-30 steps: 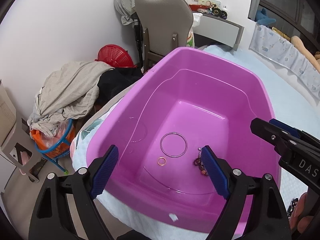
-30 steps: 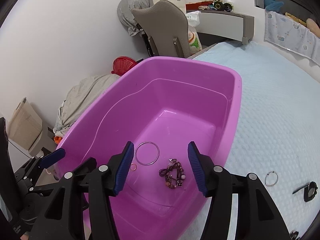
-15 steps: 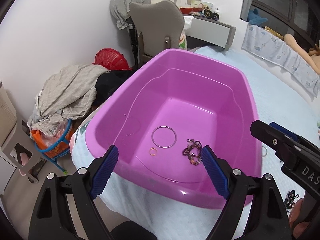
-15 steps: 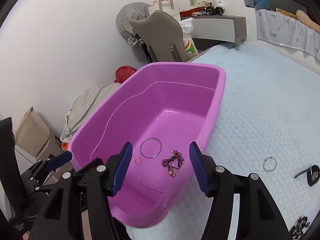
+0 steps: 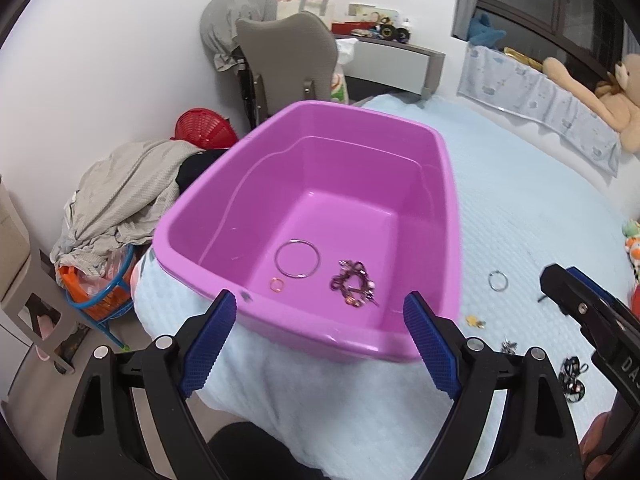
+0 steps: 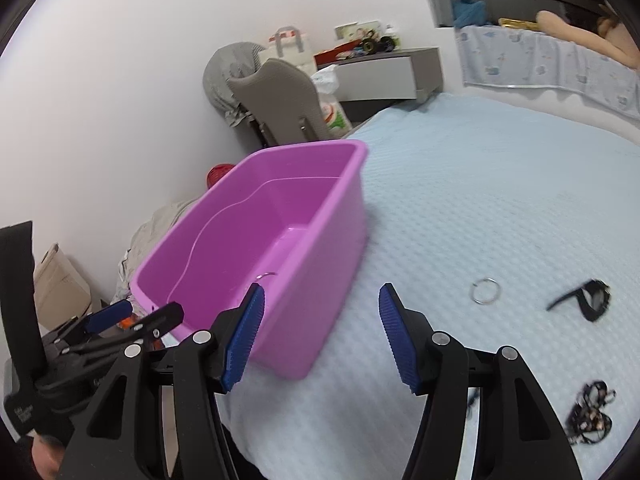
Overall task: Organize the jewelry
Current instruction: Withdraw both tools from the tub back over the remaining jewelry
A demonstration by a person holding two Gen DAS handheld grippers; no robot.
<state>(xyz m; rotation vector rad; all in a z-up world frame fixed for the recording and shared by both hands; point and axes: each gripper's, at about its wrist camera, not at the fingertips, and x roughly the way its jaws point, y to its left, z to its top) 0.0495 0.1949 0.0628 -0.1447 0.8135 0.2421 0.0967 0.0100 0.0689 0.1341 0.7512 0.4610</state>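
Note:
A purple plastic tub [image 5: 448, 184] [image 6: 344, 216] sits at the bed's left edge. Inside it lie a silver bangle [image 5: 297, 259], a small orange ring [image 5: 277, 284] and a dark beaded bracelet [image 5: 354, 282]. On the bed to the tub's right lie a silver ring [image 5: 498, 281] [image 6: 485, 291], a black piece [image 6: 592, 300], a dark beaded bracelet [image 6: 591, 412] and small bits [image 5: 476, 322]. My left gripper [image 5: 320, 340] is open and empty, just short of the tub's near rim. My right gripper [image 6: 320, 332] is open and empty, above the bed beside the tub.
The light blue bedspread [image 6: 500, 184] stretches to the right. A grey chair [image 5: 288, 60], a clothes pile [image 5: 124, 188], a red basket [image 5: 204, 128] and an orange-blue basket [image 5: 100, 292] stand on the floor to the left. Plush toys [image 5: 600, 92] lie at the far right.
Both grippers have pulled back and risen from over the tub. The right one has swung rightward over the bedspread, bringing loose jewelry there into view. Both stay open.

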